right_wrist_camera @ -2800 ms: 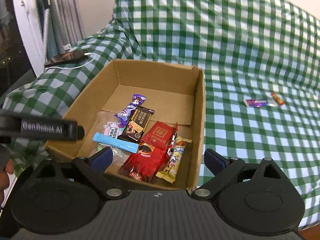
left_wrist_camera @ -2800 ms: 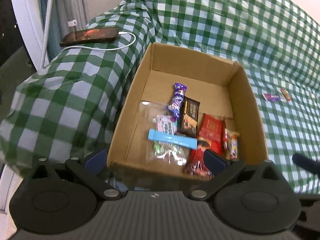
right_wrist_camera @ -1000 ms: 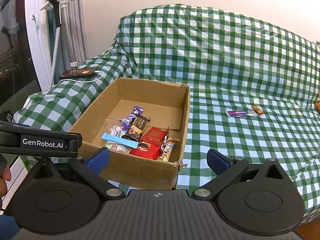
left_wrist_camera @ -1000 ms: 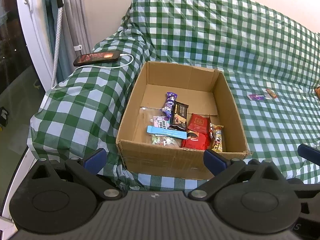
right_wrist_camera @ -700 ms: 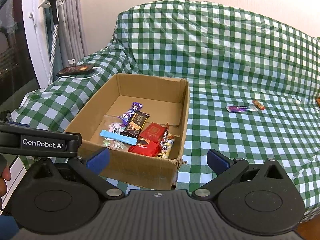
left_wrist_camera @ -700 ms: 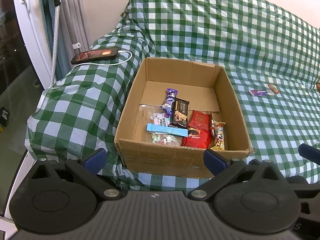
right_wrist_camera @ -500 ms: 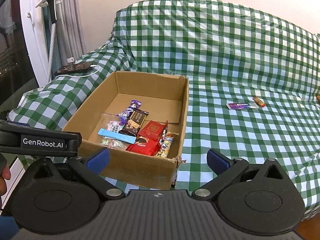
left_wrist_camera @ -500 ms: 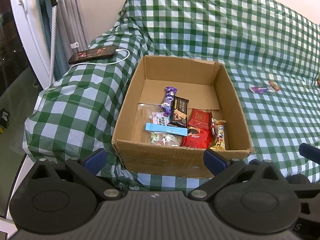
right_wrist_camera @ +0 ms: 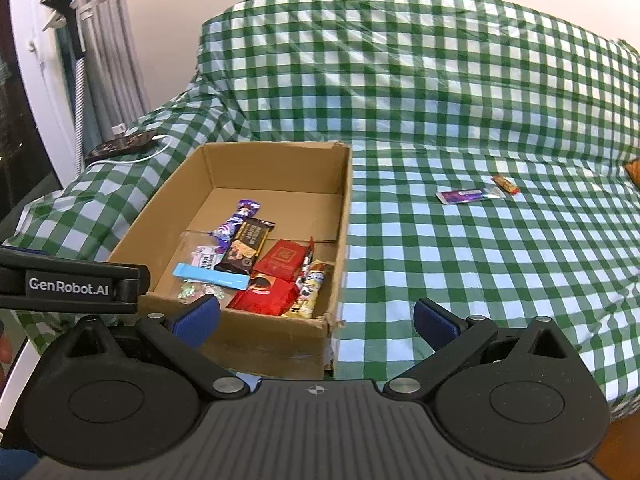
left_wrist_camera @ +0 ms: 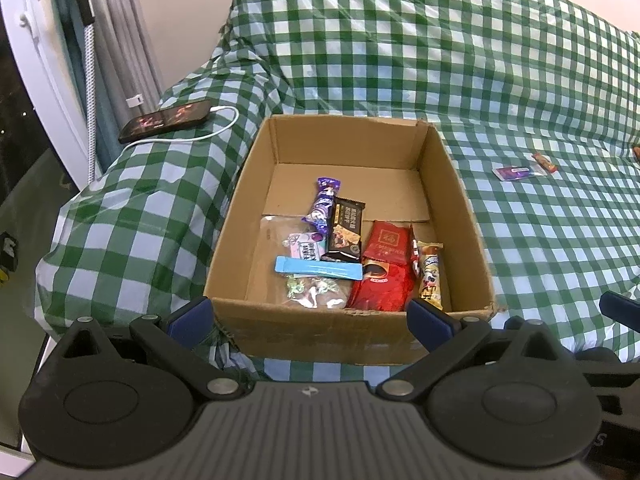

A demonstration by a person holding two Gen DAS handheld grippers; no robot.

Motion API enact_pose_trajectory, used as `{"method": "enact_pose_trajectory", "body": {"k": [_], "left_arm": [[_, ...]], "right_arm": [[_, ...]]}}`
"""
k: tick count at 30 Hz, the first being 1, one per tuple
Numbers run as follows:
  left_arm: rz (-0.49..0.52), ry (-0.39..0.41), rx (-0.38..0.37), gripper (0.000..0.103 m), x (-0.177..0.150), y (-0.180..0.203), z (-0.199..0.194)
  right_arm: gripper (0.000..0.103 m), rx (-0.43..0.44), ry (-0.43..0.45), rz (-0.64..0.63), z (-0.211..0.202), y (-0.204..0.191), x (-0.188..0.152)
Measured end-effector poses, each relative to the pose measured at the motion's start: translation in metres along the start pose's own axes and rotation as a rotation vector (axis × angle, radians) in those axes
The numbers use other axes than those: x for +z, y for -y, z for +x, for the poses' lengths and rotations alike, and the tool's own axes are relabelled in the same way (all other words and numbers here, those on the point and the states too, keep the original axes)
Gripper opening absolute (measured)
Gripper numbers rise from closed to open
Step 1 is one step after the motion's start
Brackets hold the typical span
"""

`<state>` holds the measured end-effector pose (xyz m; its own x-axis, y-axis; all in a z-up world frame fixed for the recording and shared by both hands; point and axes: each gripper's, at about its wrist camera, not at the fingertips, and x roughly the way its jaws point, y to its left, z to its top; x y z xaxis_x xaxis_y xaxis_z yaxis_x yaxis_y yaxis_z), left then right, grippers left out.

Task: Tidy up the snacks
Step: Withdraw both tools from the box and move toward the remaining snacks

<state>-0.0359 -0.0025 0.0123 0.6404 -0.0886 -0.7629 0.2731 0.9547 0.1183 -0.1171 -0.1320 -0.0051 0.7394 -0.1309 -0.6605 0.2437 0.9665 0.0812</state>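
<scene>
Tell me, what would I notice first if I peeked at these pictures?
Probably the cardboard box sitting on the green checked cloth, with bright snacks piled in its near end. Next, two small wrappers lying alone on the cloth, off to the box's right. A phone on a white cable rests on the covered arm at far left.

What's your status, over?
Left gripper open, empty; right gripper open, empty. Cardboard box holds most snacks; purple bar and small orange snack lie loose on the checked cover. Nothing blocking.

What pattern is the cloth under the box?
Green and white check on the cloth; right wrist view shows it best.
</scene>
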Motion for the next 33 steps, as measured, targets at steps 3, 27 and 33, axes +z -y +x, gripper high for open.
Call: {"method": "enact_pose_trajectory", "body": {"k": [3,27,33], "left_arm": [[0.018,0.003,-0.003,0.103,0.005,0.009,0.001],[0.349,0.014,-0.203,0.103,0.121,0.207,0.080],[0.455,-0.041,-0.198,0.103,0.150,0.273,0.162]], "right_arm": [[0.103,-0.010,-0.002,0.027,0.002,0.010,0.000],[0.103,-0.324,0.013,0.299,0.043,0.197,0.002],[0.103,-0.360,0.027,0.338,0.084,0.246,0.020]]}}
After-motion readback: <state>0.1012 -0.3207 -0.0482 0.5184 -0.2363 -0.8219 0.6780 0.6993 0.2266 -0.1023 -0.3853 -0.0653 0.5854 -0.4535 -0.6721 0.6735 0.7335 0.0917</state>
